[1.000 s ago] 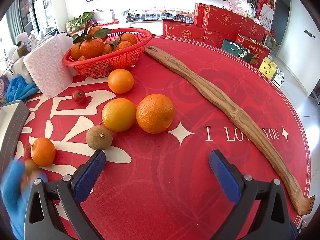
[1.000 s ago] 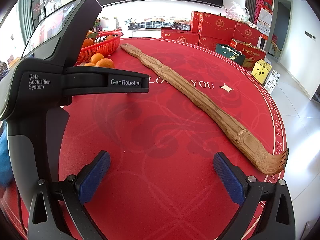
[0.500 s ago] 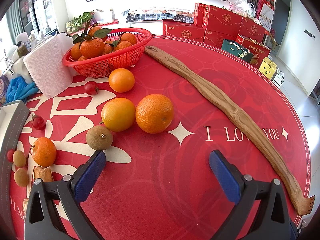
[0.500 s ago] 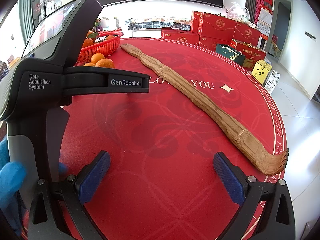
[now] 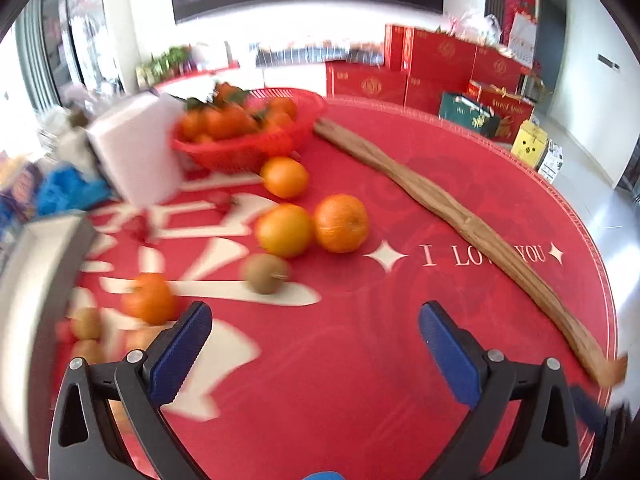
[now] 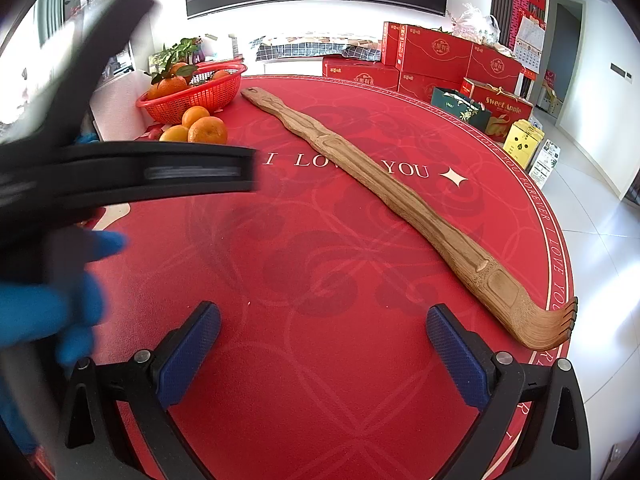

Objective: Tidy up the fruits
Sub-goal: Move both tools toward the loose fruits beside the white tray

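Both sets of fingers spread wide, nothing between them. Left gripper (image 5: 316,356) hangs over bare red table (image 5: 360,360); my read: lining up for a first pick. Right gripper (image 6: 323,350) is parked away from the fruit. Nearest fruit: small tangerine (image 5: 149,298), brown kiwi-like fruit (image 5: 264,278), stem toward right. Then two oranges (image 5: 340,223) touching, one more (image 5: 285,177) just before the red basket (image 5: 244,152), already holding tangerines. Wooden back scratcher (image 6: 400,216) runs diagonally, claw near right edge.
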Motion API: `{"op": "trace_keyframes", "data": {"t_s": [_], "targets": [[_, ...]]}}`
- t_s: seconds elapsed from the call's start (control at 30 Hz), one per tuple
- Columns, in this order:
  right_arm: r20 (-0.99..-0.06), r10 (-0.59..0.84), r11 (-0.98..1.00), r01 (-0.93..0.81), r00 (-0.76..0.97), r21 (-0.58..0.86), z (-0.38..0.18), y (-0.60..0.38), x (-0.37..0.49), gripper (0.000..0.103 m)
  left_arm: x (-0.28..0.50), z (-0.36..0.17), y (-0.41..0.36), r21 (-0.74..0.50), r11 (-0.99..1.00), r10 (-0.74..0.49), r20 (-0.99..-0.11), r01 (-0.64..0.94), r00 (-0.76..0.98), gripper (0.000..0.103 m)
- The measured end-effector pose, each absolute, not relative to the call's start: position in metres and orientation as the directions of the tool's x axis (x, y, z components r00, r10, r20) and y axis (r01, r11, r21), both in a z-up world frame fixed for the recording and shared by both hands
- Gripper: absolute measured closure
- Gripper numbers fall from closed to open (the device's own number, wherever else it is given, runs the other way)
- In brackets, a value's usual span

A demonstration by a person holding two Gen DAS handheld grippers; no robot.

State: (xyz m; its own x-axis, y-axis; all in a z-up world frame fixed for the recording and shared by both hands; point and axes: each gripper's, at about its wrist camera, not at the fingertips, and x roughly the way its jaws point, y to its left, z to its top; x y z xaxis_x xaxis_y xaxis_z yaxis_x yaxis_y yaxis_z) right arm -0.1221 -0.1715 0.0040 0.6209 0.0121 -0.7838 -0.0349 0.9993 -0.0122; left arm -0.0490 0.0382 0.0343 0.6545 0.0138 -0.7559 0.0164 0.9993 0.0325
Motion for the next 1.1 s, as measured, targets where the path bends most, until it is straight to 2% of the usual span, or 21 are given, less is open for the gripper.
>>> {"op": "trace_keyframes", "data": {"t_s": [0.1,0.23,0.4,0.47,0.57,0.73,0.87,0.97,1.0,1.1], "targets": [[-0.784,0.012,0.999,-0.035,0.621,-0.012,0.004,-0.172,-0.122,0.0,-0.073,0.046,0.071,0.015,1.0,0.001,-0.741,0.014,0.672,0.0],[-0.784,0.012,0.999,-0.035,0.621,-0.013,0.004,-0.171,-0.122,0.0,-0.1,0.035,0.115,0.043,0.996,0.085,-0.77,-0.081,0.633,0.0],[-0.784,0.012,0.999,-0.035,0.62,-0.013,0.004,-0.172,-0.122,0.0,-0.103,0.014,0.138,0.085,0.988,0.143,-0.801,-0.125,0.581,0.0],[-0.785,0.012,0.999,-0.035,0.62,-0.013,0.004,-0.172,-0.122,0.0,-0.098,0.004,0.138,0.073,0.989,0.132,-0.813,-0.125,0.567,0.0],[-0.79,0.014,0.999,-0.039,0.613,-0.013,0.004,-0.17,-0.122,0.0,-0.093,0.001,0.144,-0.006,0.99,0.075,-0.817,-0.139,0.572,0.0],[-0.852,0.042,0.996,-0.092,0.522,-0.007,0.008,-0.16,-0.098,0.0,-0.083,0.005,0.142,-0.002,0.989,0.082,-0.83,-0.151,0.552,0.0],[-0.87,0.144,0.976,-0.212,0.472,0.046,0.008,-0.133,-0.063,0.0,-0.083,0.003,0.142,-0.004,0.988,0.082,-0.823,-0.151,0.562,0.001],[-0.861,0.212,0.955,-0.286,0.463,0.081,0.009,-0.102,-0.036,0.0,-0.085,0.003,0.144,-0.002,0.989,0.083,-0.817,-0.145,0.571,0.011],[-0.857,0.229,0.948,-0.306,0.461,0.089,0.009,-0.093,-0.028,0.0,-0.087,0.005,0.147,-0.007,0.988,0.085,-0.811,-0.155,0.579,0.018],[-0.839,0.251,0.939,-0.332,0.483,0.089,0.011,-0.068,-0.007,0.0,-0.091,0.006,0.152,-0.009,0.989,0.081,-0.806,-0.148,0.587,0.027]]}}
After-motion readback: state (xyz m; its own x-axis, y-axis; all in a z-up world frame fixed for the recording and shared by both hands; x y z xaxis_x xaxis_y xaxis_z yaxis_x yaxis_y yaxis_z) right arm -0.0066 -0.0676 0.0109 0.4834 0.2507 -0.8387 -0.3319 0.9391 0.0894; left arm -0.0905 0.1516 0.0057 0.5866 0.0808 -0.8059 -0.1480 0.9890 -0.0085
